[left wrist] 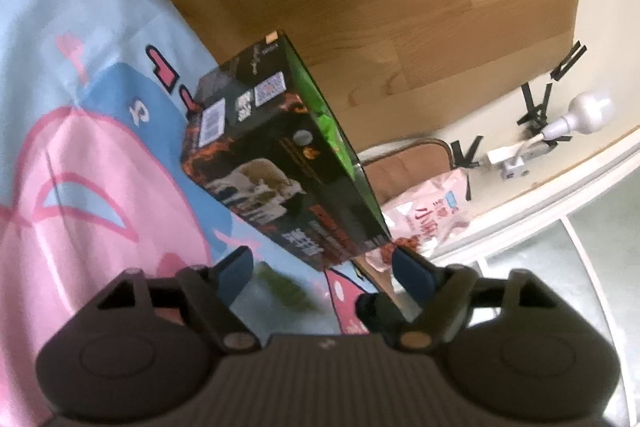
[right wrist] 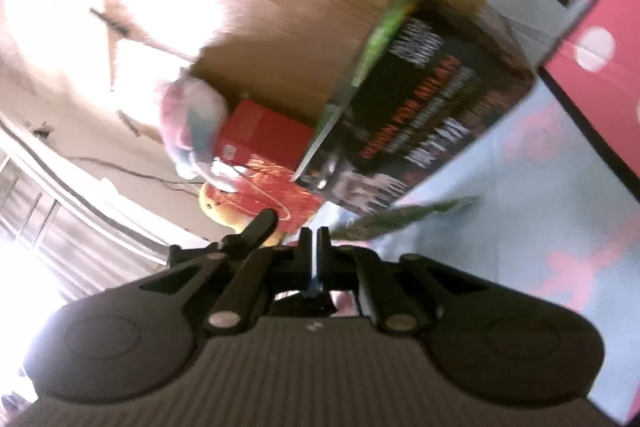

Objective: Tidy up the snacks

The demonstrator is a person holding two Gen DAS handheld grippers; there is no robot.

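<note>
The black snack box (left wrist: 280, 163) stands on the cartoon-printed cloth (left wrist: 80, 131), right at the cloth's edge where the wooden floor (left wrist: 360, 7) begins. The left gripper (left wrist: 324, 271) sits just short of the box with its fingers spread apart, holding nothing. The right gripper (right wrist: 314, 247) has its fingers pressed together, nothing visible between them, a green packet (right wrist: 404, 215) just ahead of its tips.

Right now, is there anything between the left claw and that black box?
Only a small green packet on the cartoon cloth, seen in the left wrist view, before the black box. The left gripper stands open.
</note>
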